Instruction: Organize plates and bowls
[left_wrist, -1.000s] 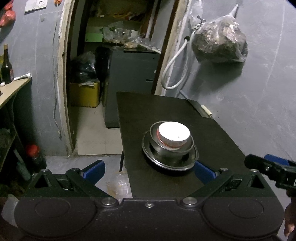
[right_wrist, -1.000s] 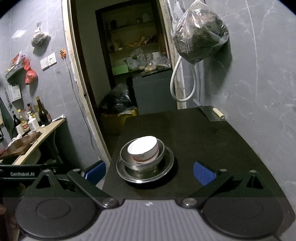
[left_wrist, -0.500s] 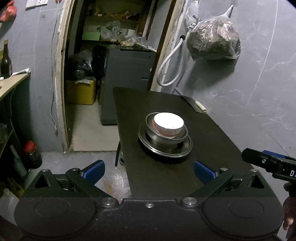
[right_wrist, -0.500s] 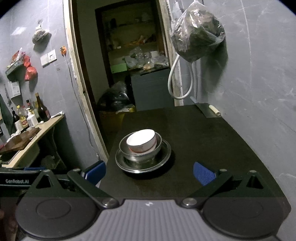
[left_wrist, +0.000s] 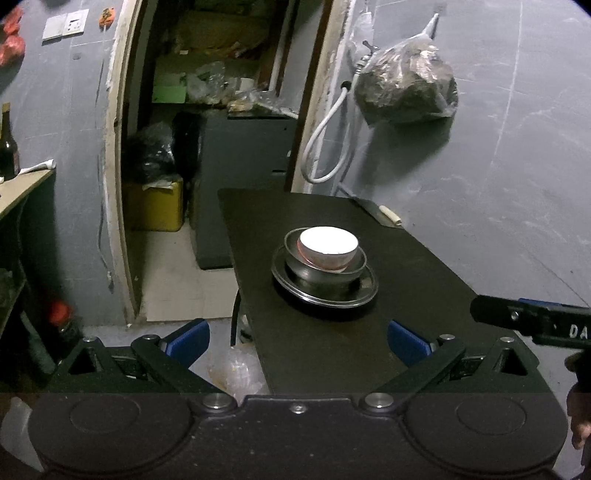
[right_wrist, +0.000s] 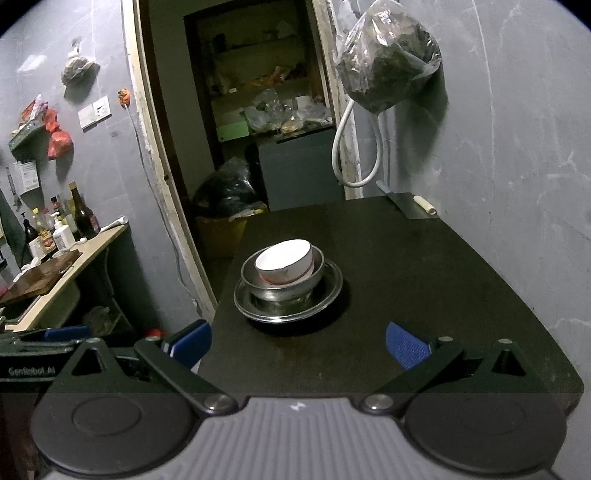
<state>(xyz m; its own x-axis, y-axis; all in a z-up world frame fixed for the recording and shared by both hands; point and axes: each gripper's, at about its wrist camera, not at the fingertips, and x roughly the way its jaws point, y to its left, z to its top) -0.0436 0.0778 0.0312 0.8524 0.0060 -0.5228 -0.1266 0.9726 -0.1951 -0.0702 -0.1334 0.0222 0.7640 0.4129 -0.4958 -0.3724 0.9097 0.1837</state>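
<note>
A white bowl sits tilted inside a steel bowl, which rests on a steel plate on the black table. My left gripper is open and empty, back from the stack near the table's front left corner. My right gripper is also open and empty, above the table's near edge and short of the stack. The right gripper's body shows at the right edge of the left wrist view.
A cleaver lies at the table's far right corner by the grey wall. A filled plastic bag and a white hose hang above it. A doorway opens behind. A counter with bottles stands left.
Both grippers have pulled back from the stack, which looks smaller and farther than one second ago. The bowls and plate have not moved.
</note>
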